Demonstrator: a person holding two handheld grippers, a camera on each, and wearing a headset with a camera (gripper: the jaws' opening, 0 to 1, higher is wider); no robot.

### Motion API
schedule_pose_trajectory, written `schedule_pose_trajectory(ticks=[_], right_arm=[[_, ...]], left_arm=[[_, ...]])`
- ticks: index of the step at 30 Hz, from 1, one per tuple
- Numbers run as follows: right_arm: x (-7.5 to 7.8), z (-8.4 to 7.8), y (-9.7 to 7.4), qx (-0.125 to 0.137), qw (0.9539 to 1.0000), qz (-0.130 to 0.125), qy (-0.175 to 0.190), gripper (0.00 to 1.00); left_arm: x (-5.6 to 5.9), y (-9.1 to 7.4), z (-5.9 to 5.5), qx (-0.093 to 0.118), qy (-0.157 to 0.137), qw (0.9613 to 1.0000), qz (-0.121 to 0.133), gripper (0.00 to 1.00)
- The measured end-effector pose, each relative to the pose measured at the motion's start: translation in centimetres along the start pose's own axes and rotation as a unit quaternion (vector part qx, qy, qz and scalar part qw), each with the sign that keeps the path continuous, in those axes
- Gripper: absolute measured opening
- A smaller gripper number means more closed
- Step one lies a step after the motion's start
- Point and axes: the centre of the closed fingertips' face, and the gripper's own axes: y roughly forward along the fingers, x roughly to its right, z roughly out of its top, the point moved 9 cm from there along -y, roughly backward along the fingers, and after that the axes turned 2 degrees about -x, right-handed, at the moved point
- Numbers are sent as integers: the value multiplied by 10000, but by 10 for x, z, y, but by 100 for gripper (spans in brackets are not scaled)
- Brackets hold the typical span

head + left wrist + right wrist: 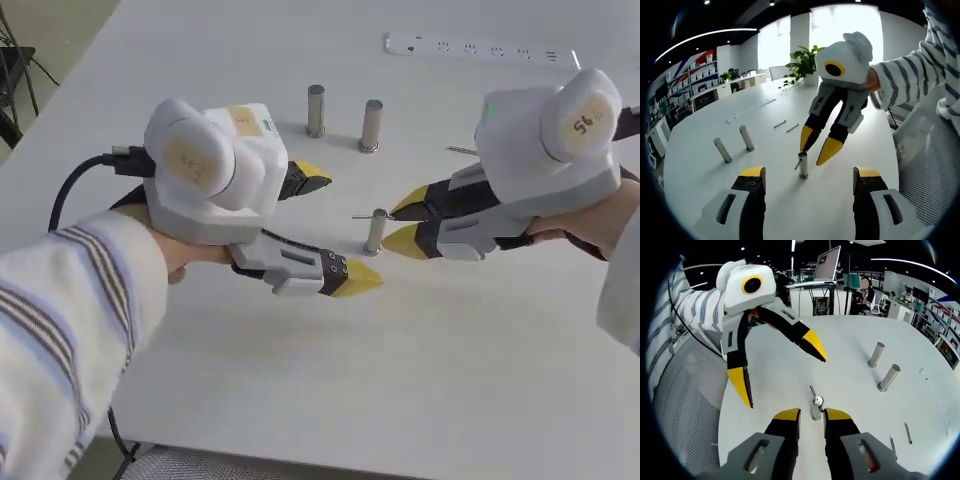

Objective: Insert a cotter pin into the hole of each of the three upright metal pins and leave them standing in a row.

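Right gripper [402, 225] has its jaws a narrow gap apart with nothing in them, tips just beside the near pin [376, 232]. In the right gripper view that pin [816, 407] stands upright right in front of the gap, apparently not pinched. A cotter pin [362, 216] sits crosswise through the pin's top, long axis level and its free end pointing toward the left gripper [338, 230]. Left gripper jaws are spread wide and empty, hovering over the white table [300, 400], with the near pin ahead between its tips in the left gripper view. Farther back stand a bare pin [316, 110] and a second bare pin [371, 125], both upright, close together, nothing through their tops. Spare cotter pins [460, 150] lie flat on the table beyond the right gripper, long axis roughly across the head view, short of the power strip [480, 48]. They also show off to the right in the right gripper view [908, 432]. Judgement: one of three is done. The next step likely turns on fetching a spare, and the right gripper is clearly nearer. The spares lie behind and to the side of its tips, so it would have to back off the near pin and swing toward them, coming down across the thin wire's length. The bare pins are nearer the left gripper's side for steadying.
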Motion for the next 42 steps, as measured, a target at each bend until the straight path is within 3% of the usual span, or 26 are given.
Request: schedule_pose_trajectory(ticks=[10,12,13,23,28,42], right_arm=[[-2,-1,9,-149,9999,-31,-20,13],[-4,-2,12,-155,9999,-32,0,12],[-5,-2,13,-170,9998,-44,3,12],[-4,-3,23,-167,9997,-160,112,11],[-2,-2,29,-212,9996,-185,61,9],[6,-1,32,-93,9996,-196,162,4]], left_arm=[[10,-12,-4,253,-248,9993,84,87],[8,-14,-6,195,-272,9991,257,96],[5,-17,-8,62,-248,9984,503,99],[8,-23,-15,-9,-465,9979,445,99],[3,-25,-17,107,-636,9959,634,99],[-5,-27,-25,137,-987,9924,723,99]])
